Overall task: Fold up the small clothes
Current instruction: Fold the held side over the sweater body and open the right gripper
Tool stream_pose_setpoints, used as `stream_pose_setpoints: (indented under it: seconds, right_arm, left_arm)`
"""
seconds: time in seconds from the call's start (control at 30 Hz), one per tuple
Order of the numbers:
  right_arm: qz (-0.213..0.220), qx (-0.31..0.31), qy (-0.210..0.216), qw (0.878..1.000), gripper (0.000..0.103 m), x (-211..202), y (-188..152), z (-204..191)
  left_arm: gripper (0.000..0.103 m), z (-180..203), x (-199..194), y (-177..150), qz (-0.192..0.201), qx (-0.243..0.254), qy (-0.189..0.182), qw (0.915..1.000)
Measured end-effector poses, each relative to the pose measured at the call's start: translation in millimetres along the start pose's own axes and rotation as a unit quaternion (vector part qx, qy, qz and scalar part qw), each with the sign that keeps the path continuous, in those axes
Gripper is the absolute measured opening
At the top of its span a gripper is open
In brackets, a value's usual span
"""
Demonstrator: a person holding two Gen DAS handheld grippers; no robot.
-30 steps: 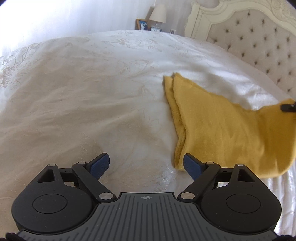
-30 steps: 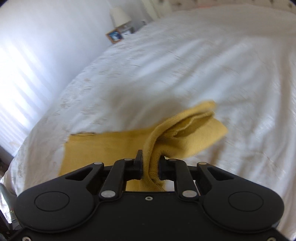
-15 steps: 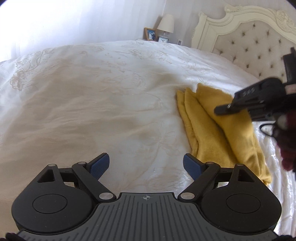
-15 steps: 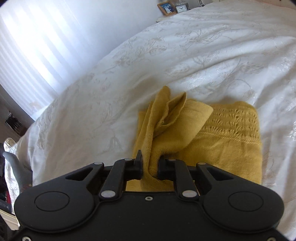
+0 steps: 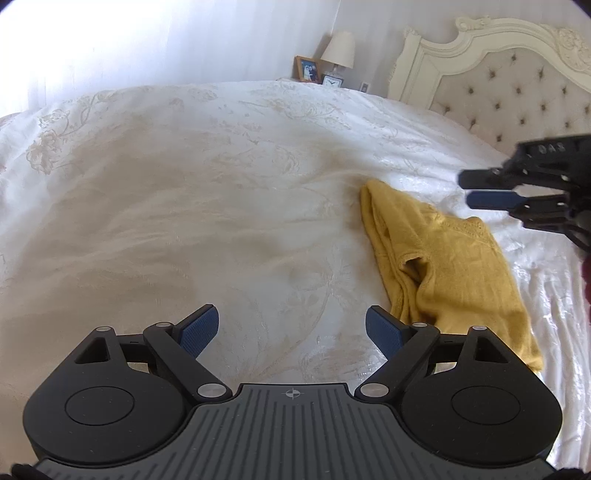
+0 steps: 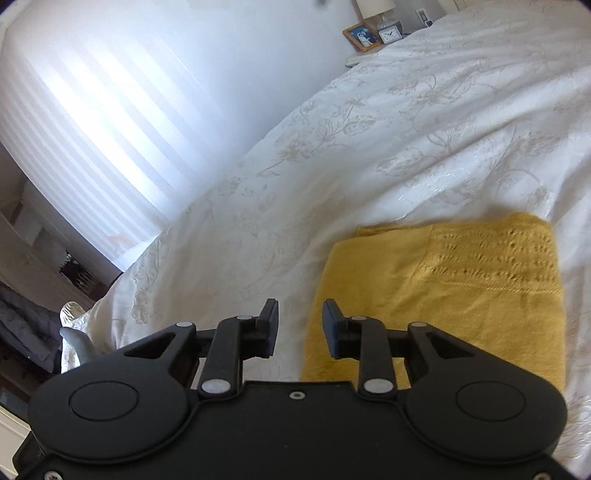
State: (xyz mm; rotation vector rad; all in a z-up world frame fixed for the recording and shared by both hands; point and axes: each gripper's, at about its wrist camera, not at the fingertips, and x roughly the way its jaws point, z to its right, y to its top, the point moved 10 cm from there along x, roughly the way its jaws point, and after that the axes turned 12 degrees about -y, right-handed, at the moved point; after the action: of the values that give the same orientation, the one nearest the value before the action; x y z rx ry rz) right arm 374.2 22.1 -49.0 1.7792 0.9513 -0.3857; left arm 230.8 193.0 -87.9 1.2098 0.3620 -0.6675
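Right gripper (image 6: 300,328) has let go of the yellow garment (image 6: 443,295) — jaws opening, nothing between them. Garment now lies folded on the bedspread (image 5: 184,203), just right of the gaping, empty left gripper (image 5: 291,328).

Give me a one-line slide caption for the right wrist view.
Right gripper opening with nothing between its jaws, over the folded yellow garment on the white bedspread.

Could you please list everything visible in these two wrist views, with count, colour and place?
garment: one, mustard yellow, folded on the bedspread.
bedspread: one, white with a floral pattern, covering the bed.
headboard: one, cream, tufted, at the far right.
lamp: one, white shade, beyond the bed.
photo frame: one, wooden, beside the clock.
clock: one, small, white-faced, under the lamp.
left gripper: one, black with blue pads, wide open, empty.
right gripper: one, black, jaws opening, nothing between them.
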Motion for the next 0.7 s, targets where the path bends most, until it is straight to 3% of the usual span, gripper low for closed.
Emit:
stream_pose_setpoints:
  seconds: [0.17, 0.3, 0.43, 0.6, 0.7]
  right_arm:
    - [-0.009, -0.056, -0.078, 0.995, 0.039, -9, -12, 31]
    - [-0.028, -0.096, -0.092, 0.991, 0.039, -6, -47, 34]
    - [-0.063, -0.133, -0.077, 0.986, 0.039, 9, -98, 20]
    - [-0.05, -0.176, -0.017, 0.983, 0.04, 7, -131, -11]
    - [-0.037, -0.17, 0.016, 0.985, 0.052, -5, -130, -16]
  left_arm:
    - [0.087, 0, -1, 0, 0.006, -0.002, -0.004, 1.0]
    - [0.087, 2, -1, -1, 0.011, -0.004, -0.012, 0.9999]
    - [0.087, 5, -2, -1, 0.02, -0.012, -0.027, 0.9993]
    - [0.087, 17, -9, 7, 0.045, 0.003, -0.035, 0.9984]
    - [0.087, 31, -10, 15, 0.05, 0.014, -0.034, 0.9981]
